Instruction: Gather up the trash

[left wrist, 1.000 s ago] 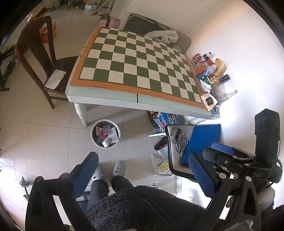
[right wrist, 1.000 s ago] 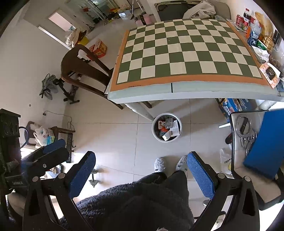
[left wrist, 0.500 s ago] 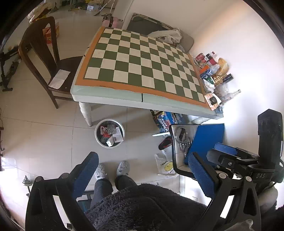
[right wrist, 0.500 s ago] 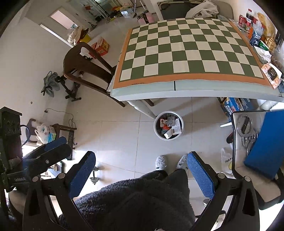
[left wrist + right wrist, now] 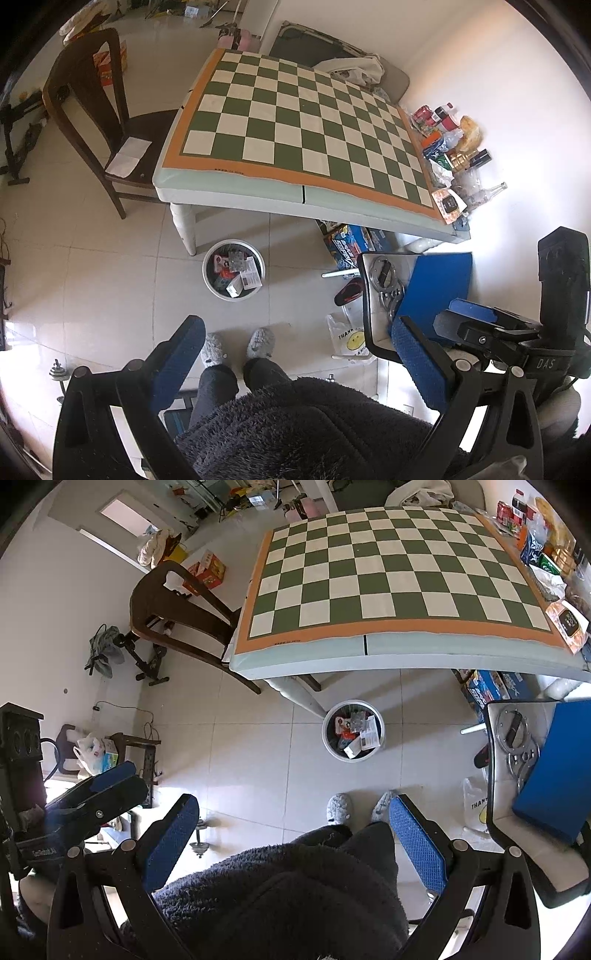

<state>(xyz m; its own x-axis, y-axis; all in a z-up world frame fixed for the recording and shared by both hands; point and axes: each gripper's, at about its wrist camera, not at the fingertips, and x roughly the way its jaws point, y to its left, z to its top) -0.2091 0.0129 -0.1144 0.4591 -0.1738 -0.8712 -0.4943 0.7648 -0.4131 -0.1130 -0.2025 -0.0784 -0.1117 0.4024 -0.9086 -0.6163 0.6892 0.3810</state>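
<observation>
both claws are held high and spread wide with nothing between the pads, the left gripper (image 5: 295,363) and the right gripper (image 5: 293,840) hanging over the person's slippers. any further pickup is best made by lowering one claw squarely over a single piece before it is clenched. the trash bin (image 5: 233,270), already filled with boxes and wrappers, stands ahead of and well below both claws, beside the leg of the checkered table (image 5: 295,122), whose far edge is crowded with bottles and packets (image 5: 448,147).
</observation>
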